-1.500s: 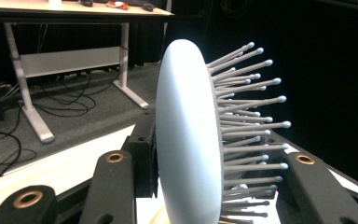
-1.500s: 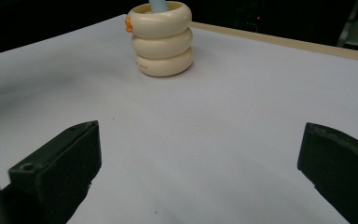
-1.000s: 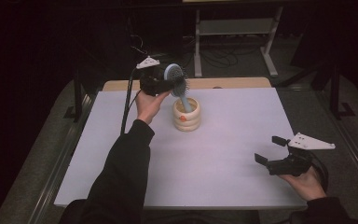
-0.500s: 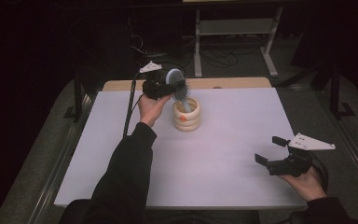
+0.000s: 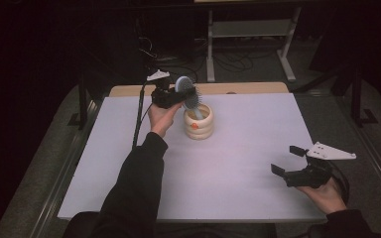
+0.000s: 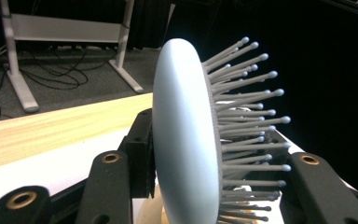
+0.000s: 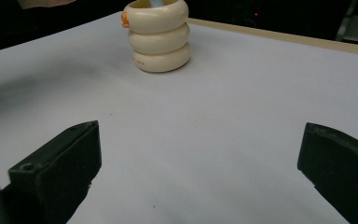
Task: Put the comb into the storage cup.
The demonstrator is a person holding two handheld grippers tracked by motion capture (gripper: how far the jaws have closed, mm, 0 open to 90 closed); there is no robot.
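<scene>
A pale blue hairbrush [image 5: 183, 87] stands head-up with its handle down in a cream ringed cup [image 5: 198, 124] at the back middle of the table. My left gripper [image 5: 186, 97] is shut on the brush head. In the left gripper view one jaw presses the smooth back of the brush [image 6: 186, 140] and the other sits at the bristle tips; the jaws have just eased a little wider with the brush still between them. My right gripper [image 5: 286, 159] rests open near the front right, nothing between its jaws. In the right gripper view it [image 7: 200, 163] faces the cup [image 7: 161, 37].
A white mat [image 5: 238, 163] covers the table, with a wooden strip [image 5: 248, 88] along the far edge. Beyond it are a dark floor with cables and a metal frame [image 5: 248, 29]. The left gripper's cable [image 5: 139, 119] hangs to the mat.
My left hand has sunk, lowering the brush so its handle sits deeper in the cup. The right gripper has kept still.
</scene>
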